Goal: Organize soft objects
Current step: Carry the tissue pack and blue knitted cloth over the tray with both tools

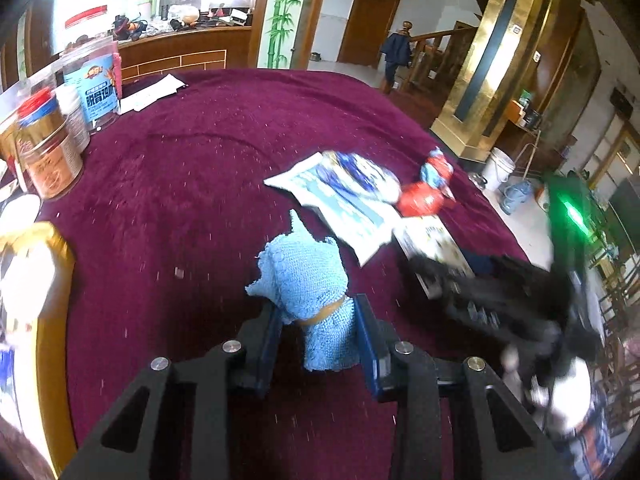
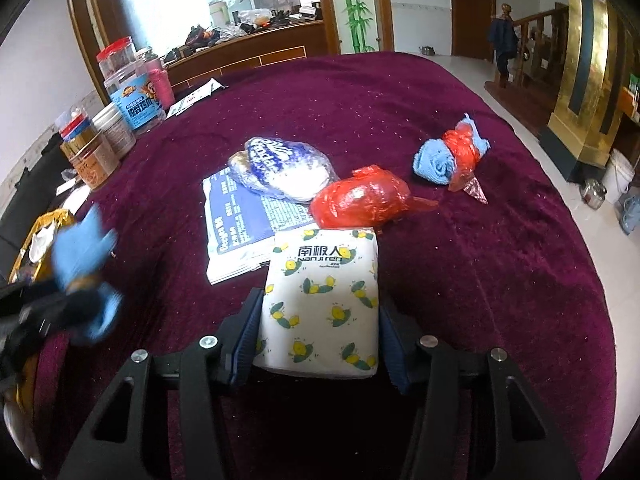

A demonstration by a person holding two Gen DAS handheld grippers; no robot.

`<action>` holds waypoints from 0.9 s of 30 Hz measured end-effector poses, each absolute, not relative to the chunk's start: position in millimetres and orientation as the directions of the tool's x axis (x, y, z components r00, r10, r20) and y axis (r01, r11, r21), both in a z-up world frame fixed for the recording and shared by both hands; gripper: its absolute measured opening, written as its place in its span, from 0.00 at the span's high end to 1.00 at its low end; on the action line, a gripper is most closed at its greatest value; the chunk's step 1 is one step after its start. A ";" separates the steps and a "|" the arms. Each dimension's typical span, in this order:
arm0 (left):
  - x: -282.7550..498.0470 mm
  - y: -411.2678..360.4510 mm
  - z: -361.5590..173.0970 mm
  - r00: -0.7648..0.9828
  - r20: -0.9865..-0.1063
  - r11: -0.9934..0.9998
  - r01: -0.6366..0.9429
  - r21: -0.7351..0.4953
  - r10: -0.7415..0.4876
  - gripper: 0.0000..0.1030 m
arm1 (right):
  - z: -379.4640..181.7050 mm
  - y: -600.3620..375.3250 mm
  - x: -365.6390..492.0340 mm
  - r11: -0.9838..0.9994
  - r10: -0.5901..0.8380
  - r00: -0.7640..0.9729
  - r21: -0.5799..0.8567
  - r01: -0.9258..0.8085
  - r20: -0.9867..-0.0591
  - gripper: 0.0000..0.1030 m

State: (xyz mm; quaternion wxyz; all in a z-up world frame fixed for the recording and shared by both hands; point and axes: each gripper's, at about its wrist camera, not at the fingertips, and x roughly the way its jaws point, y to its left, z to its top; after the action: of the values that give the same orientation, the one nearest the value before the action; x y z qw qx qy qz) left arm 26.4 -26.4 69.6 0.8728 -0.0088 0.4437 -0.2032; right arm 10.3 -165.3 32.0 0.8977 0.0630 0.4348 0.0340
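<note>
The blue towel [image 1: 310,300], bound with a tan band, sits between the fingers of the left gripper [image 1: 318,334], which is clamped on its lower half, above the maroon tabletop [image 1: 180,184]. The right gripper [image 2: 320,320] is closed on a tissue pack [image 2: 322,300] printed with lemons; the pack's far end points away from the gripper. Just beyond that pack lie a red bag [image 2: 360,200] and a clear bag of tissue [image 2: 284,168] resting on a flat blue-and-white packet [image 2: 236,228]. Farther off, to the right of the right gripper, a second blue towel [image 2: 434,162] is rolled inside red wrap. Far to the left of both grippers, jars [image 2: 132,88] stand at the tabletop's edge. From the left wrist, the right gripper shows only as a dark blur.
</note>
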 end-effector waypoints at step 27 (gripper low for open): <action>-72.1 19.1 74.3 0.553 -0.705 0.895 0.309 -0.322 -0.444 0.64 | 60.2 -158.2 -29.4 0.981 0.169 0.636 0.193 -0.031 -0.753 0.49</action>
State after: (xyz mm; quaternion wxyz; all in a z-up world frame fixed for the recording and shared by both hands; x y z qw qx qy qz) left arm -72.1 19.1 74.3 0.8775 -0.0803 0.4213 -0.2145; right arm -29.4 -158.2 60.2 0.9008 0.0813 0.4229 0.0555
